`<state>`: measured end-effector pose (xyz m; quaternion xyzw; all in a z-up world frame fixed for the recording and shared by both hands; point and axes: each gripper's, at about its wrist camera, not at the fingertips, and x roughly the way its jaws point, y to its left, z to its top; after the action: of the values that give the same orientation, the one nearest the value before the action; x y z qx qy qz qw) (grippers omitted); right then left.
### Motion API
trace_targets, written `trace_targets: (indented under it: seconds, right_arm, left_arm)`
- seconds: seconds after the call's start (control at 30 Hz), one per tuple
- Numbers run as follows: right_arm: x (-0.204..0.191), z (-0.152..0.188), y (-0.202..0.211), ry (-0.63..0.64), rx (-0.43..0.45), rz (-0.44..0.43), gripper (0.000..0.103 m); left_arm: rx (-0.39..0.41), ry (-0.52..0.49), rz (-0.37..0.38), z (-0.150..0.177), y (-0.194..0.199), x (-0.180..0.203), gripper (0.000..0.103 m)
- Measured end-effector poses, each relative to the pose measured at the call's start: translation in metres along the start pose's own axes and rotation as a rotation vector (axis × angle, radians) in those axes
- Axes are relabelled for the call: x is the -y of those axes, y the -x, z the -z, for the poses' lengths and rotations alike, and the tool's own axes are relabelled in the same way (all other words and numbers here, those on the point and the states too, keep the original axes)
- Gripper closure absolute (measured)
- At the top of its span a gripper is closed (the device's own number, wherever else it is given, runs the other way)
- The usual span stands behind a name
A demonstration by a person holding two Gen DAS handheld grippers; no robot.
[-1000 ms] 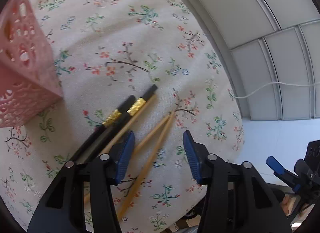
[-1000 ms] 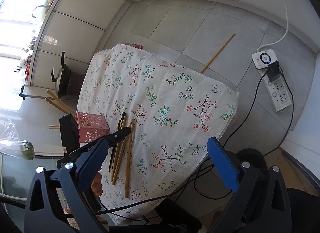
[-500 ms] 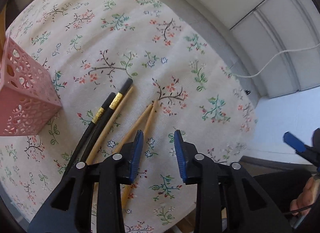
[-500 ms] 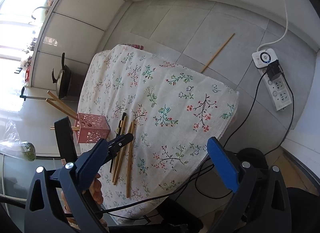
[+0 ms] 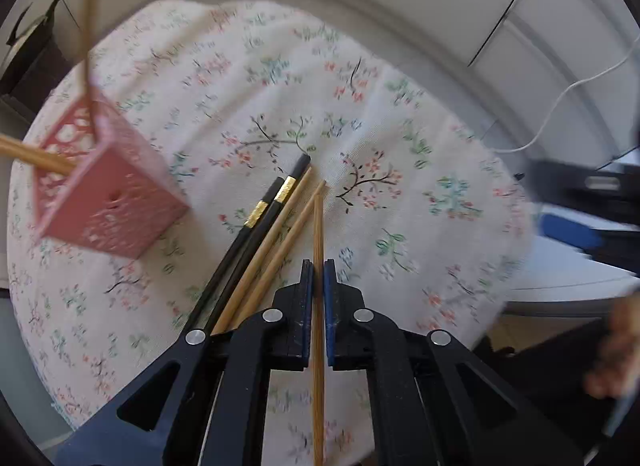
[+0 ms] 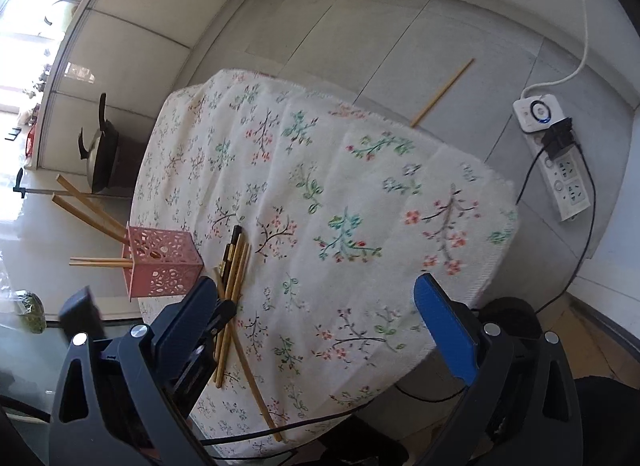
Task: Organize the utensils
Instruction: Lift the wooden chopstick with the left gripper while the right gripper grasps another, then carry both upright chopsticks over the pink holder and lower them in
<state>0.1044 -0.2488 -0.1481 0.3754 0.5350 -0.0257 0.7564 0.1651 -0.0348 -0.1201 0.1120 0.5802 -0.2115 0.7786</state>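
At lower centre, the left gripper (image 5: 319,274) pinches one thin bamboo chopstick (image 5: 318,234), which could pivot or slip; the right gripper (image 6: 316,306) gapes empty.

A table under a floral cloth (image 6: 344,185) carries a pink perforated holder (image 6: 160,262) near its left edge. Just beside the holder lie two black chopsticks (image 5: 256,225) and, apparently, two bamboo chopsticks (image 5: 276,238), touching.

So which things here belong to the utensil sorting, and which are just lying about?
Job:
- bamboo chopstick clamped in left tongs
- loose chopsticks on cloth
- pink holder
- open right tongs

Lying about:
- power strip
- floor chopstick
- kettle
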Motion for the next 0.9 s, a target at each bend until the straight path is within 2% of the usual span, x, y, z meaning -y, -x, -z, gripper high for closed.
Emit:
trace_targets:
  seconds: [0.1, 0.13, 0.27, 0.37, 0.43, 0.53, 0.6, 0.73, 0.8, 0.83, 0.9]
  right_arm:
    - [-0.025, 0.006, -0.029, 0.043, -0.039, 0.031, 0.009]
    - [-0.033, 0.008, -0.039, 0.045, -0.059, 0.032, 0.013]
    - [-0.052, 0.012, -0.075, 0.019, -0.136, 0.016, 0.041]
    - [-0.062, 0.012, -0.098, -0.010, -0.134, 0.032, 0.060]
    - [-0.065, 0.011, -0.107, -0.016, -0.128, 0.054, 0.071]
    - [-0.077, 0.011, -0.111, 0.001, -0.098, 0.083, 0.074]
    - [-0.086, 0.014, -0.117, 0.037, -0.093, 0.139, 0.079]
    - [-0.107, 0.020, -0.124, 0.121, -0.053, 0.225, 0.080]
    - [-0.110, 0.020, -0.126, 0.135, -0.043, 0.239, 0.083]
    - [-0.110, 0.019, -0.126, 0.142, -0.039, 0.240, 0.089]
    - [-0.104, 0.015, -0.125, 0.125, -0.040, 0.196, 0.092]
  left_arm:
    - [0.083, 0.032, 0.020, 0.016, 0.042, -0.007, 0.098]
    - [0.112, 0.048, 0.030, 0.022, 0.055, -0.012, 0.098]
    - [0.211, 0.093, 0.039, 0.038, 0.092, -0.025, 0.098]
    - [0.262, 0.119, 0.037, 0.055, 0.110, -0.029, 0.098]
    - [0.285, 0.129, 0.043, 0.053, 0.118, -0.031, 0.098]
    - [0.310, 0.129, 0.053, 0.055, 0.126, -0.034, 0.098]
    - [0.325, 0.127, 0.056, 0.059, 0.135, -0.038, 0.098]
    - [0.368, 0.118, 0.055, 0.064, 0.151, -0.039, 0.098]
    - [0.395, 0.113, 0.052, 0.067, 0.161, -0.039, 0.098]
    - [0.405, 0.113, 0.051, 0.069, 0.165, -0.039, 0.098]
    - [0.432, 0.117, 0.050, 0.071, 0.173, -0.040, 0.098]
